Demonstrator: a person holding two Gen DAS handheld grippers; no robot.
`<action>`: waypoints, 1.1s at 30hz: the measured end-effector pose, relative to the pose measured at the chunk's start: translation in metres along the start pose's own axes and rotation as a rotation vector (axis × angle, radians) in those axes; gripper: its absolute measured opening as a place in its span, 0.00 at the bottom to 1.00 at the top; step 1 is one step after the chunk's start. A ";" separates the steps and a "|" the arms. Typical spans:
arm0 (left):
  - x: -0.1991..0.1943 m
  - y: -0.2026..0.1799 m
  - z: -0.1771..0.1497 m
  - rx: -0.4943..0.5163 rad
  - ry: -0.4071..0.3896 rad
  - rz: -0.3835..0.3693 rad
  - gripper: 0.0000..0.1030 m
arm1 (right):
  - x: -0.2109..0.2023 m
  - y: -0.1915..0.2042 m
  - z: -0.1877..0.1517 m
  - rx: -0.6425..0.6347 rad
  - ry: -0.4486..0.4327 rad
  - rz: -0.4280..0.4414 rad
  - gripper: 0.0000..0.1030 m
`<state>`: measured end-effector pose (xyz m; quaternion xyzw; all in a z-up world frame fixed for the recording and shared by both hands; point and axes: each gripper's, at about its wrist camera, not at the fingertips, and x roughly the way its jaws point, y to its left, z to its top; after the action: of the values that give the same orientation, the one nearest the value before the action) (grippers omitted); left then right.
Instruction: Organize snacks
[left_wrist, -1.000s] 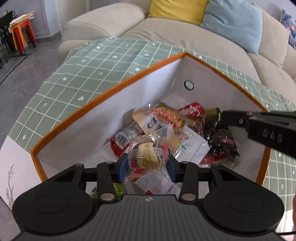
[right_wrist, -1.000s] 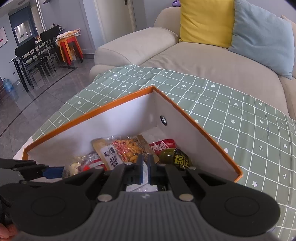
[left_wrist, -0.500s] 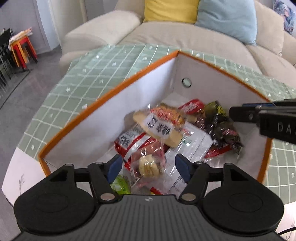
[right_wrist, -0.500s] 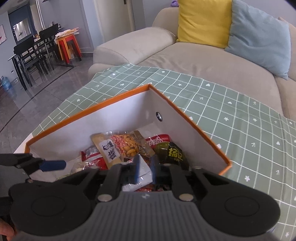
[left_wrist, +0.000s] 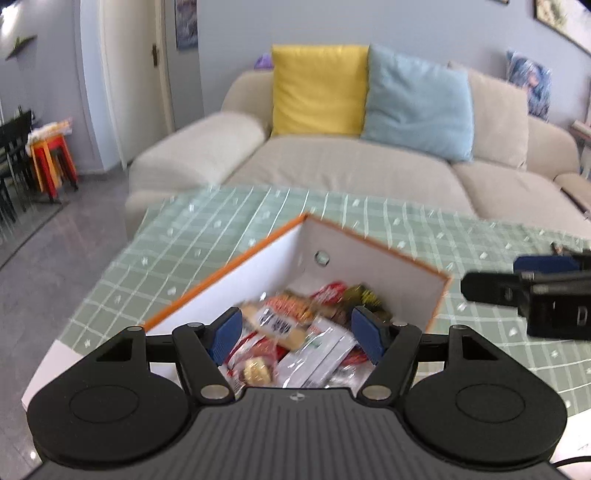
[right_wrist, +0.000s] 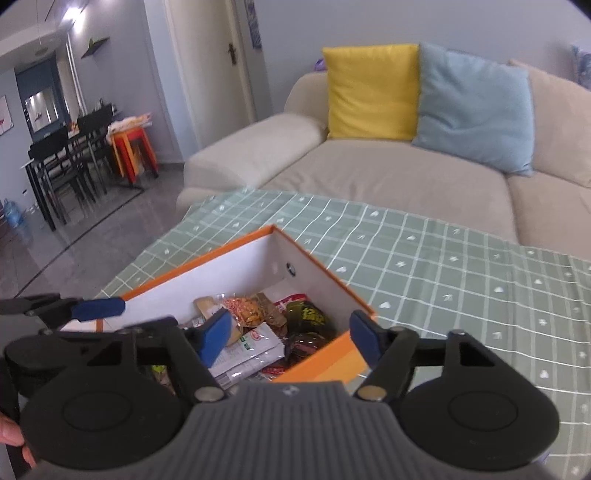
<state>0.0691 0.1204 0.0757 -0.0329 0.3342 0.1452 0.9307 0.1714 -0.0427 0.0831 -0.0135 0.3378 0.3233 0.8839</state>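
An orange-rimmed white box (left_wrist: 376, 266) (right_wrist: 236, 269) stands on the green checked tablecloth and holds several snack packets (left_wrist: 295, 332) (right_wrist: 258, 325). A clear packet of biscuits (left_wrist: 255, 369) lies in the pile at the near side. My left gripper (left_wrist: 297, 336) is open and empty, raised above the near part of the box. My right gripper (right_wrist: 288, 338) is open and empty, above the box's near right corner. Each gripper shows at the edge of the other's view.
The green checked tablecloth (right_wrist: 461, 280) stretches to the right of the box. A beige sofa (left_wrist: 351, 173) with a yellow cushion (left_wrist: 319, 88) and a blue cushion (left_wrist: 417, 103) stands behind the table. Dining chairs and red stools (right_wrist: 133, 151) stand far left.
My left gripper opened and let the clear biscuit packet drop into the box. My right gripper opened too. Both have lifted up and back from the box.
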 end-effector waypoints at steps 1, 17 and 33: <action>-0.007 -0.004 0.001 -0.002 -0.022 -0.008 0.78 | -0.009 -0.002 -0.002 0.002 -0.011 -0.005 0.71; -0.065 -0.071 -0.026 0.087 -0.118 -0.118 0.78 | -0.121 -0.047 -0.072 0.149 -0.063 -0.124 0.86; -0.054 -0.097 -0.077 0.180 0.042 -0.082 0.80 | -0.134 -0.053 -0.126 0.208 -0.050 -0.221 0.86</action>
<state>0.0103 0.0019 0.0466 0.0340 0.3636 0.0756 0.9278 0.0529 -0.1909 0.0570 0.0490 0.3438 0.1875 0.9188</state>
